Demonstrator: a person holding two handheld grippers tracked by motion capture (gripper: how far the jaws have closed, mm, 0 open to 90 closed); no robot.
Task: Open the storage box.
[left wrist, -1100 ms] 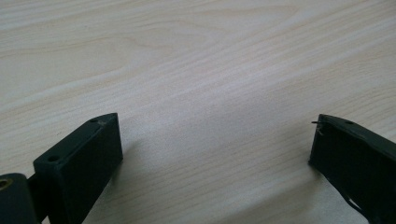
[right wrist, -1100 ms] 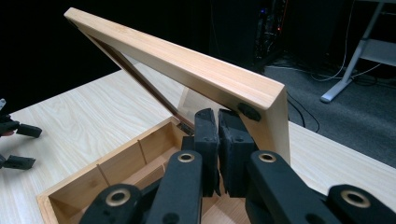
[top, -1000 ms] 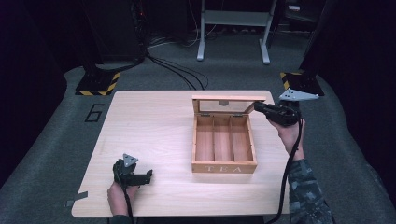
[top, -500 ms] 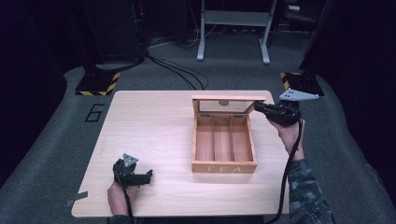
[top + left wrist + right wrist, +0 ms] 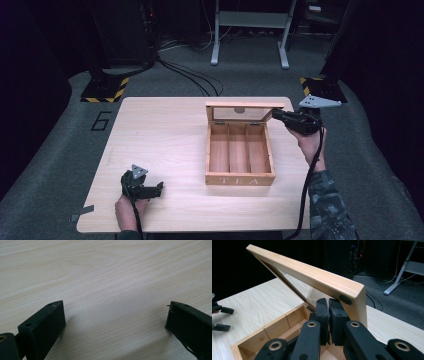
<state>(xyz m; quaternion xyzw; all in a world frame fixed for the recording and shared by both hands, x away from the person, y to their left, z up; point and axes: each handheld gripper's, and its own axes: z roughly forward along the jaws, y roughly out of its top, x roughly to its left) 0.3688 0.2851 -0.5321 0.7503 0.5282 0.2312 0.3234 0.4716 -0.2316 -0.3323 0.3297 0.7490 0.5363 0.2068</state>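
Right gripper (image 5: pixel 278 114): the 2 jaws are pressed together with nothing between them, tips against the inner face of the lid (image 5: pixel 244 105) at its right end. The right hand (image 5: pixel 310 142) reaches in from the right edge of the table (image 5: pixel 160 135), forearm angled toward the far side.

Left gripper (image 5: pixel 159 189): jaws wide apart, bare wood between them, nothing held. It sits low at the near left of the table, left hand (image 5: pixel 127 210) behind it.

Tea box (image 5: pixel 239 179): right of centre, lid raised upright along the far edge, 3 compartments exposed.
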